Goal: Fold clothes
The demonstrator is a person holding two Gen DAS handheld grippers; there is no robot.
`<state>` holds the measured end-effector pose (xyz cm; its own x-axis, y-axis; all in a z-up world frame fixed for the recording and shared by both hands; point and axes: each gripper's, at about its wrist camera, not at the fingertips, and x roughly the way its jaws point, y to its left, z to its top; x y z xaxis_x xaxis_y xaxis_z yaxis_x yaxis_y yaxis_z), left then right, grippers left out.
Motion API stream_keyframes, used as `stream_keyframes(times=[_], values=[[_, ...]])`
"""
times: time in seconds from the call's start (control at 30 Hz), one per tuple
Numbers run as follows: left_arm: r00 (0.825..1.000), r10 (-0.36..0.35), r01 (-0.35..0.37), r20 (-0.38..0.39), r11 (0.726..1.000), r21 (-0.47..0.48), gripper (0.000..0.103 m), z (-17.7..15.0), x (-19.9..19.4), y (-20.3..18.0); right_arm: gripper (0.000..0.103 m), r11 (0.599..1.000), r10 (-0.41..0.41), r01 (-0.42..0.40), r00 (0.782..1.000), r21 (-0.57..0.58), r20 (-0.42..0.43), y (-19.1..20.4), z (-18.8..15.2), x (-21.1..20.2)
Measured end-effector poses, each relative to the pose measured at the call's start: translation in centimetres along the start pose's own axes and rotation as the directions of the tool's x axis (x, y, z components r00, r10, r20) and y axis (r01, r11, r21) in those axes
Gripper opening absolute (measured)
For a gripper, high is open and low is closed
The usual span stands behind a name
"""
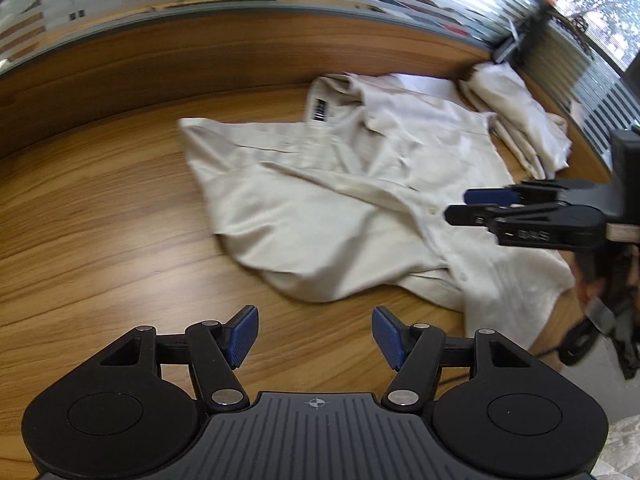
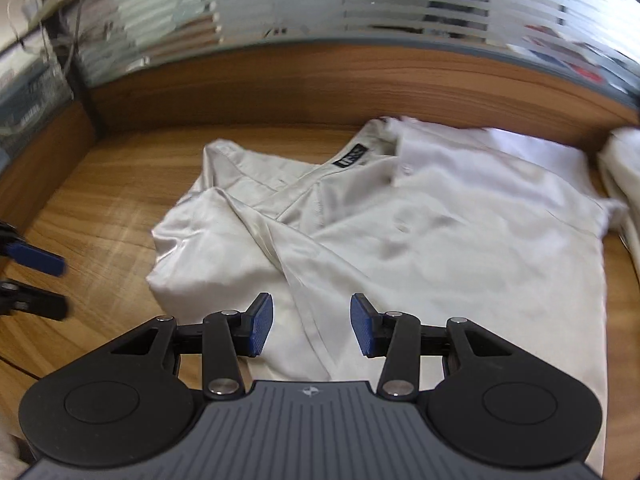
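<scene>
A cream button-up shirt [image 1: 340, 184] lies spread and rumpled on the wooden table, collar and black label [image 1: 320, 112] toward the far side. My left gripper [image 1: 314, 320] hangs open over bare wood just short of the shirt's near hem, nothing between its blue pads. My right gripper [image 1: 460, 205] reaches in from the right above the button placket. In the right wrist view the shirt [image 2: 420, 240] fills the middle, and my right gripper [image 2: 312, 308] is open above a fold at its lower front, gripping nothing. The left gripper [image 2: 61, 284] shows at the left edge over bare table.
A pile of folded cream clothes [image 1: 516, 120] sits at the back right against the raised wooden ledge [image 1: 240, 52]. A frosted glass partition [image 2: 360, 8] rises behind it. Bare tabletop [image 1: 100, 220] lies left of the shirt. Dark gear and a cable [image 1: 592, 320] sit off the table's right edge.
</scene>
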<state>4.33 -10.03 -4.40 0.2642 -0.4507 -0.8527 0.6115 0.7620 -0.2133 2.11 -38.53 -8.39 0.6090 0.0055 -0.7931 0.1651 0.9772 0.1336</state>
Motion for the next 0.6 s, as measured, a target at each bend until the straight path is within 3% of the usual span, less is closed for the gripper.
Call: stream_keyframes(times=[0.27,0.33,0.37,0.4,0.6], values=[[0.999,0.045,-0.043,0.016,0.991,-0.129,0.066,-1.1,-1.5,4.8,0.044,0.989,0.007,-0.025,0.993,-0.149,-0.12,1.8,3.5,7.1],[0.999,0.047,-0.045,0.015,0.987,-0.154,0.067,-1.3,-1.4,5.6,0.029,0.984,0.009,-0.037,0.987,-0.171,-0.159,2.2,3.9,8.3],[0.999,0.053,-0.051,0.009,0.985,-0.164,0.067,-1.4,-1.3,5.9,0.011,0.983,0.002,-0.034,0.984,-0.179,-0.176,2.3,3.9,8.7],[0.998,0.059,-0.057,0.003,0.984,-0.171,0.066,-1.4,-1.2,6.2,0.001,0.982,-0.006,-0.029,0.983,-0.184,-0.185,2.4,3.8,8.8],[0.997,0.073,-0.07,0.012,0.982,-0.176,0.066,-1.7,-1.0,6.9,0.001,0.986,0.046,-0.068,0.988,-0.149,-0.147,2.8,2.7,3.9]])
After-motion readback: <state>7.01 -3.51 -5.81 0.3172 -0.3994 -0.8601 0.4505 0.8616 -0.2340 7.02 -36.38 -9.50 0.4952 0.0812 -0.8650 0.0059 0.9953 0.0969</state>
